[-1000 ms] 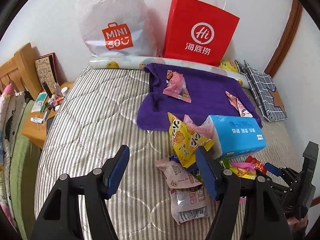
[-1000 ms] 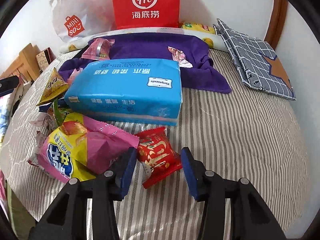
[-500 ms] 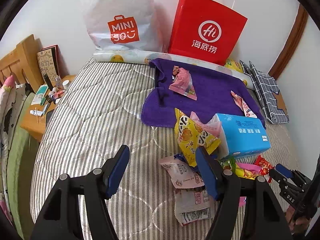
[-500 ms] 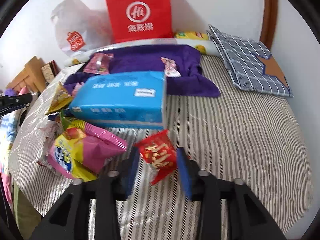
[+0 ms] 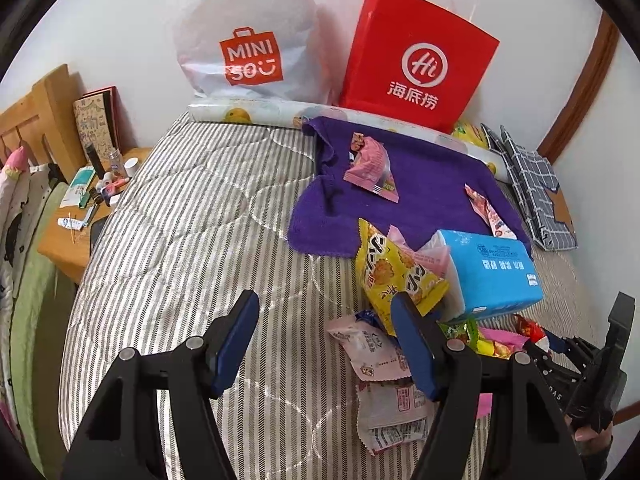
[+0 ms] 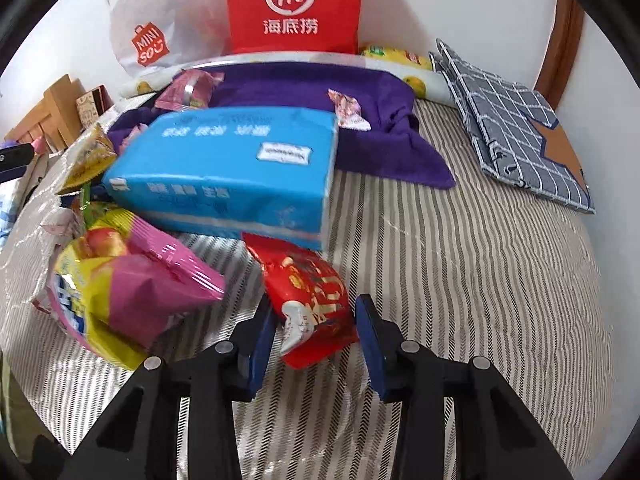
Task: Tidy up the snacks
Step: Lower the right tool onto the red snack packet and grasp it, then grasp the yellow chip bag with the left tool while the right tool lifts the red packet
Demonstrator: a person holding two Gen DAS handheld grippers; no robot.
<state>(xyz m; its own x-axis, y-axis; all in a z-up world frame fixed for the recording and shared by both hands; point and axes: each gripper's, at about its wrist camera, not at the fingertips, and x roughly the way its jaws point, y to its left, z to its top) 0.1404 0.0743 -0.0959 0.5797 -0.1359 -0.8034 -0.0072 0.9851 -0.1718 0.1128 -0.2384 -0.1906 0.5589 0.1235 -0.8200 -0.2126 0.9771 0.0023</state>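
A pile of snack packets lies on the striped bed beside a blue tissue pack (image 6: pixel 228 176). My right gripper (image 6: pixel 314 332) is shut on a red snack packet (image 6: pixel 312 300), held between its blue pads. A pink and yellow bag (image 6: pixel 128 292) lies to its left. My left gripper (image 5: pixel 324 340) is open and empty above the bed, left of a yellow snack bag (image 5: pixel 396 276) and white packets (image 5: pixel 372 348). Two pink packets (image 5: pixel 372 168) lie on a purple towel (image 5: pixel 420 196). The right gripper also shows in the left wrist view (image 5: pixel 560 352).
A red paper bag (image 5: pixel 416 64) and a white MINISO bag (image 5: pixel 248 40) stand against the wall at the back. A checked grey cloth (image 6: pixel 516 120) lies at the right. A wooden bedside table (image 5: pixel 80 216) with small items stands left of the bed.
My right gripper has closed on the red packet and tilted it upward. My left gripper has drawn back and up a little, staying open.
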